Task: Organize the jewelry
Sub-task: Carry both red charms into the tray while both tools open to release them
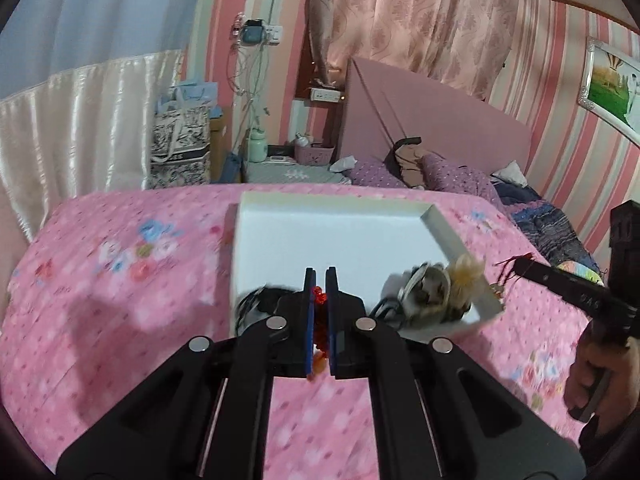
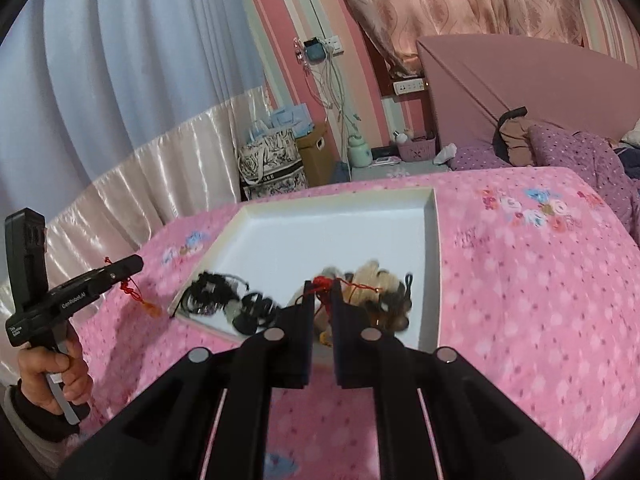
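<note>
Left gripper: jaws nearly together, clamped on a red knotted cord charm. From the right wrist view the same charm hangs off the gripper tip with an orange pendant at the bottom, over the pink bedspread, just left of the white tray and outside it.

Right gripper: jaws close together with a narrow gap, pinching a second red cord piece. Its cord trails right toward the beige fluffy accessory. Whether the two are tangled is unclear, due to motion blur.

Step in hand, as a judgement: both grippers are loaded, mid-carry to the tray. The right one is already over the tray's near right part. The left one is at the tray's near left corner.

Tray contents:
- a dark pile of black hair ties and beads near left
- the fluffy and brown pieces near right
- the far half of the floor is bare

Next move likely calls for:
- bring the left charm over the rim, lower until the pendant rests on the tray floor, then release
- right gripper sets its piece down clear of the fluffy accessory so the cord does not snag
- keep the two red pieces apart or grouped deliberately, not dropped onto the dark pile
</note>
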`<state>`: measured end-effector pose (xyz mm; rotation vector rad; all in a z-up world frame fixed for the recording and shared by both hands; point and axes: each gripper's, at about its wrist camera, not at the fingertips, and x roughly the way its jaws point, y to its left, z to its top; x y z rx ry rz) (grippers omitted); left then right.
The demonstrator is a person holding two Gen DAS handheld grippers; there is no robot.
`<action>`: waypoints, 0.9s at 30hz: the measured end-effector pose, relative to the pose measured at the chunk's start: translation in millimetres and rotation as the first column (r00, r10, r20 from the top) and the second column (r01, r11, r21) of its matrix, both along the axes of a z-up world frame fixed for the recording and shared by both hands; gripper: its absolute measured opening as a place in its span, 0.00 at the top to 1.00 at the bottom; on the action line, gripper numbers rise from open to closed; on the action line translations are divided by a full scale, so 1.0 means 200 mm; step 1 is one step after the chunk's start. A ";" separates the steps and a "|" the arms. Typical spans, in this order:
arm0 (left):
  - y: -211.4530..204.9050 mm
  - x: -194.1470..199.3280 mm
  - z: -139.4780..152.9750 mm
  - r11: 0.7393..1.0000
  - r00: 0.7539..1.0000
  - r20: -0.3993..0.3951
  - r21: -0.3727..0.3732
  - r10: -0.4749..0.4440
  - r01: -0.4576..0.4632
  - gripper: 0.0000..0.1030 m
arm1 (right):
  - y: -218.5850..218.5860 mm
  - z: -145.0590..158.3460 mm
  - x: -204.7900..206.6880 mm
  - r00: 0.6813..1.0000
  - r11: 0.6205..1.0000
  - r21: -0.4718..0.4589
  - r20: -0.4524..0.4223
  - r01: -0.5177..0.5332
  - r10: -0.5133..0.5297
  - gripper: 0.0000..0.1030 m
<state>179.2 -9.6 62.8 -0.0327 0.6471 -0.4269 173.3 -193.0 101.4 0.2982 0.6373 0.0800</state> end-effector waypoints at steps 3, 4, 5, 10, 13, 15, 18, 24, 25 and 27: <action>-0.08 0.07 0.01 1.000 1.000 0.007 -0.009 -0.020 0.020 0.98 | -0.03 -0.04 0.08 1.000 1.000 0.014 -0.008 0.001 -0.001 0.93; -0.11 0.09 0.00 1.000 1.000 0.012 -0.007 -0.022 0.022 0.98 | -0.04 -0.05 0.10 1.000 1.000 0.009 -0.007 0.007 -0.007 0.93; -0.14 0.12 -0.01 1.000 1.000 0.015 -0.009 -0.021 0.021 0.98 | -0.04 -0.06 0.11 1.000 1.000 0.009 -0.008 0.007 -0.007 0.93; -0.20 0.19 -0.15 0.999 1.000 -0.008 -0.040 0.003 -0.004 0.98 | -0.02 -0.17 0.11 1.000 1.000 -0.013 0.004 0.022 -0.022 0.93; -0.21 0.20 -0.22 0.999 0.998 0.033 -0.017 0.049 -0.049 0.98 | 0.03 -0.17 0.10 1.000 0.997 -0.070 0.000 0.015 -0.015 0.93; -0.21 0.20 -0.25 0.997 0.996 0.059 -0.021 0.074 -0.073 0.98 | 0.07 -0.16 0.09 1.000 0.989 -0.147 0.007 0.020 -0.019 0.93; -0.21 0.20 -0.29 0.995 0.994 0.062 -0.027 0.093 -0.091 0.98 | 0.07 -0.22 0.12 0.999 0.979 -0.200 -0.002 0.045 -0.046 0.93; -0.24 0.16 -0.32 0.995 0.988 0.119 0.012 0.100 -0.102 0.98 | 0.07 -0.25 0.13 0.997 0.956 -0.281 0.032 0.082 -0.076 0.93; -0.24 0.16 -0.32 0.994 0.986 0.129 0.016 0.105 -0.108 0.98 | 0.07 -0.24 0.13 0.996 0.953 -0.292 0.039 0.083 -0.075 0.93; -0.24 0.14 -0.32 0.993 0.984 0.141 0.019 0.111 -0.115 0.98 | 0.09 -0.24 0.14 0.997 0.944 -0.320 0.038 0.079 -0.070 0.93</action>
